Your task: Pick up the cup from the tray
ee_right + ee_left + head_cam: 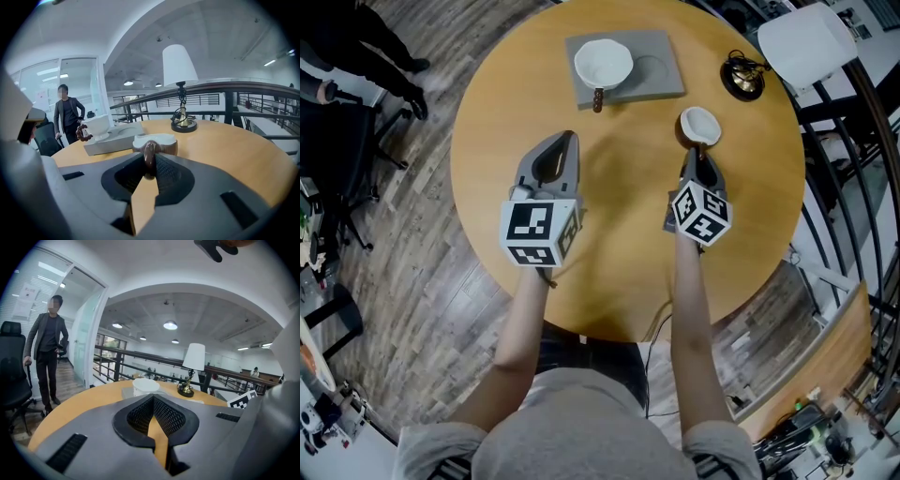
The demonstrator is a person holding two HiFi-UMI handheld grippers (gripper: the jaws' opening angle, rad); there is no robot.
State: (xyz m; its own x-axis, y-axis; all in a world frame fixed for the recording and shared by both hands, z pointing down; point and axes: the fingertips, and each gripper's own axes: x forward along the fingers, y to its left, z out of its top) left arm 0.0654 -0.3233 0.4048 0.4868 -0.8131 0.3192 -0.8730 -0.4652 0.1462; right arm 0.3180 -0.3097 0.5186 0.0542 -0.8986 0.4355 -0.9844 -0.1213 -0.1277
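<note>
Pinches with right gripper (149, 164) fingers the brown handle of a cup (700, 125), off the tray (661, 80) to its right, over the bench (619, 178). Presses left gripper (152, 398) fingers together, empty.

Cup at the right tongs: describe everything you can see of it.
The cup is small, white inside and brown outside, glossy like ceramic, upright and seemingly empty. Its brown handle faces the right gripper, whose tongs are shut on it. It is off the grey tray, to that tray's right, over the wooden table; whether its base touches the table cannot be told.
</note>
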